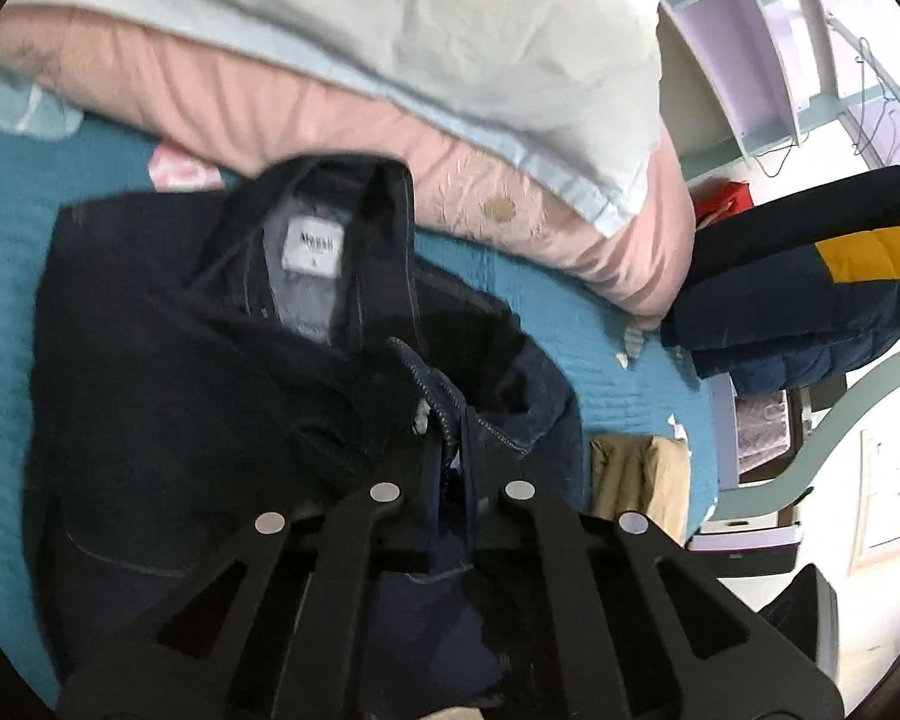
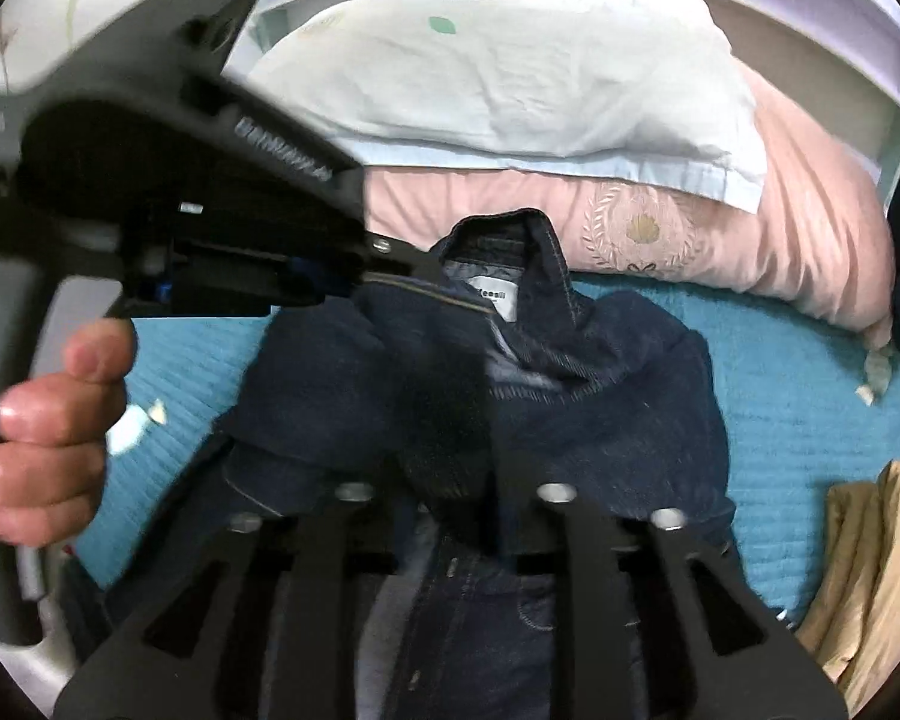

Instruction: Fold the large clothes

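The dark denim jacket (image 2: 570,396) lies bunched on the teal bed (image 2: 810,396), its collar toward the pillows and its length running from the collar back to both grippers. The left gripper (image 1: 450,444) is closed on a stitched front edge. The right gripper (image 2: 456,510) pinches cloth nearer the hem, so both hold the same near side.

Dark navy denim jacket (image 1: 222,360), crumpled, collar up, white neck label showing, apparently partly folded on teal bedspread
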Available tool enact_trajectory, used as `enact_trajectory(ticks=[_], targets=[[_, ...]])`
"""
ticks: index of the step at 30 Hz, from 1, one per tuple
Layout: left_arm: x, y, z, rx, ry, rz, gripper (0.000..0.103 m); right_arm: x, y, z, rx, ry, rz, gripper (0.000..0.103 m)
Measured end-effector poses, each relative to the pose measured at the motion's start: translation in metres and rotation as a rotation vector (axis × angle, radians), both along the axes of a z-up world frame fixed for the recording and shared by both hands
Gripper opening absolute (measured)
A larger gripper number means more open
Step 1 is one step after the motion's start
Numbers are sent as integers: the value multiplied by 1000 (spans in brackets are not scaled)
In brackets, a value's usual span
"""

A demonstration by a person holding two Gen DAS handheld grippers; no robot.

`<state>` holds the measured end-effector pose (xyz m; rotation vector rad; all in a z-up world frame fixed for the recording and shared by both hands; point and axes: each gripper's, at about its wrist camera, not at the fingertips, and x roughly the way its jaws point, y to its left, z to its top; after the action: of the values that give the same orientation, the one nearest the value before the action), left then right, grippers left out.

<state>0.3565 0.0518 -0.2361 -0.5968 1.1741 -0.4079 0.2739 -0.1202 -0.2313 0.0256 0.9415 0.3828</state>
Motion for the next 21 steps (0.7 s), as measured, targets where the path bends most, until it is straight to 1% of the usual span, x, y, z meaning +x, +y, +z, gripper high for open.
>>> enact_trajectory(ticks=[1,2,4,7,9,10,11,12,13,14,15,16,17,19,21], targets=[[2,5,2,29,-3,7,4,-1,-8,4,14,-4,-25,77],[5,9,3,52,-7,8,4,-4,-15,7,24,-23,-37,80],[10,20,7,80,-23,16,3,-4,-30,10,3,-51,-80,81],[15,32,6,118,-22,9,2,9,-48,-1,-78,-38,-165,81],[14,37,3,152,-24,-1,1,19,-58,-11,-105,-26,-204,80],[15,40,0,164,-22,-6,1,25,-64,-19,-110,-14,-227,68],[16,44,-8,175,-3,-5,1,32,-70,-27,-108,10,-247,52],[17,47,-14,182,10,-3,1,39,-77,-37,-102,41,-269,46],[18,50,-22,193,25,-3,1,47,-84,-49,-93,68,-296,35],[18,54,-33,205,43,0,1,53,-89,-59,-93,87,-319,26],[18,56,-42,213,54,0,1,58,-92,-69,-98,101,-336,22],[18,59,-52,222,70,2,1,64,-94,-83,-100,117,-350,16],[19,63,-67,232,95,7,1,69,-96,-93,-99,132,-356,11],[21,68,-91,242,127,10,1,74,-98,-116,-99,161,-359,6],[23,75,-116,237,165,24,2,80,-98,-140,-155,189,-378,4]])
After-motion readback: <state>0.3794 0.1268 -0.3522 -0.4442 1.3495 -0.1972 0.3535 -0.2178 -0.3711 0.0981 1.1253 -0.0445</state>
